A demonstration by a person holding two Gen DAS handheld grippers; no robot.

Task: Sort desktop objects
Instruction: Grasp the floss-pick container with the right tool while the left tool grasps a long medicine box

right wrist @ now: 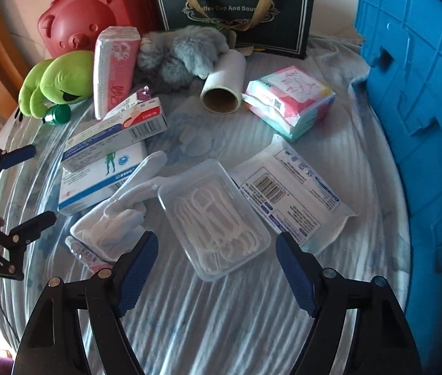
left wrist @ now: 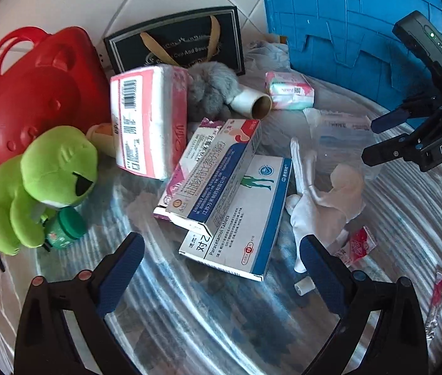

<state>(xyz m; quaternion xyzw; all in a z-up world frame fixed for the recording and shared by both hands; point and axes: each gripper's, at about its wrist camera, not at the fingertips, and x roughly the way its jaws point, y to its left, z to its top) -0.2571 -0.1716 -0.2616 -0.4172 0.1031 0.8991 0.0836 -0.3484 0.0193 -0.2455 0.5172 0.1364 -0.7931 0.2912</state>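
Note:
My left gripper (left wrist: 221, 243) stands open just above two stacked medicine boxes (left wrist: 236, 206), its fingers either side of the lower box's near corner without touching it. A white glove (left wrist: 314, 206) lies to their right. My right gripper (right wrist: 217, 240) is open over a clear plastic tray of floss picks (right wrist: 214, 218). The tray's near end sits between the pads, which stand apart from its walls. A sealed mask packet (right wrist: 292, 193) lies right of the tray and the white glove (right wrist: 117, 215) lies left of it.
A blue crate (right wrist: 424, 125) walls off the right side. At the back stand a red bear case (left wrist: 33, 93), a dark gift bag (right wrist: 233, 9), a tissue brick (left wrist: 145, 118), a grey plush (right wrist: 183, 53), a cardboard roll (right wrist: 221, 87) and a pad packet (right wrist: 289, 103). A green frog plush (left wrist: 42, 184) and a green-capped bottle (left wrist: 64, 228) sit left.

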